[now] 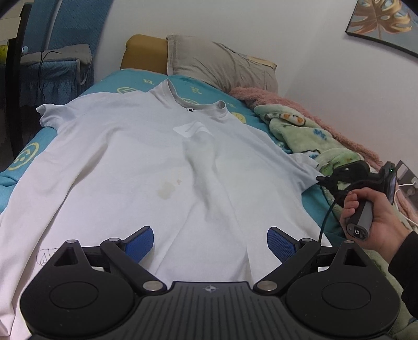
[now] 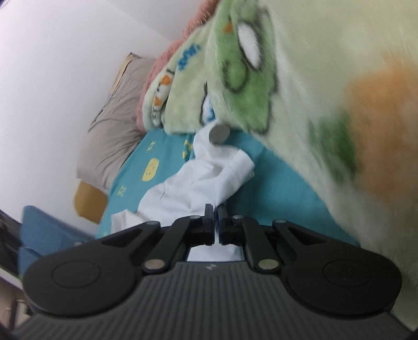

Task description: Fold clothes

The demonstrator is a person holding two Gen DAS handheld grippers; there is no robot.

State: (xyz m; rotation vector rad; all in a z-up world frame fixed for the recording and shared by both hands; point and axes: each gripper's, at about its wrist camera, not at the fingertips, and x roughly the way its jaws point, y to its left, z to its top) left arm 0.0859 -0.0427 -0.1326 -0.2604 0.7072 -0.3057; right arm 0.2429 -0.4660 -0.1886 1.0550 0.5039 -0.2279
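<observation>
Shirt: big white cotton T-shirt [image 1: 162,162] spread flat, front up, on the teal bedsheet with yellow smiley faces [image 1: 23,157], collar pointing toward the pillows.

Marks on it: yellowish stain [image 1: 167,189] about mid-chest, plus a pale printed patch [image 1: 192,129] just under the collar. There's a small dark tag at the neckline, too tiny to read.

Writing: the sheet has yellow letter-like prints next to the smileys, can't really make them out. A little pen-style scribble sits near the shirt's lower left edge, also not legible.

Left gripper: black two-finger tool with blue pads [image 1: 210,239], fingers spread wide, hovering over the shirt's hem end, nothing between them.

Right gripper: [image 2: 215,219] fingers pressed together on the edge of the shirt's right sleeve [image 2: 209,177], white cloth showing between and behind them.

Only the left view shows: the whole shirt, the person's hand [image 1: 376,222] on the right tool's grey handle, a framed leaf picture [image 1: 384,23] on the wall.

Only the right view shows: the sleeve crumpled up close, and the fuzzy green cartoon-frog blanket [image 2: 287,78] right beside it, blurred.

Both: grey pillow [image 1: 222,65] and pink fluffy blanket [image 1: 261,95] by the wall.
</observation>
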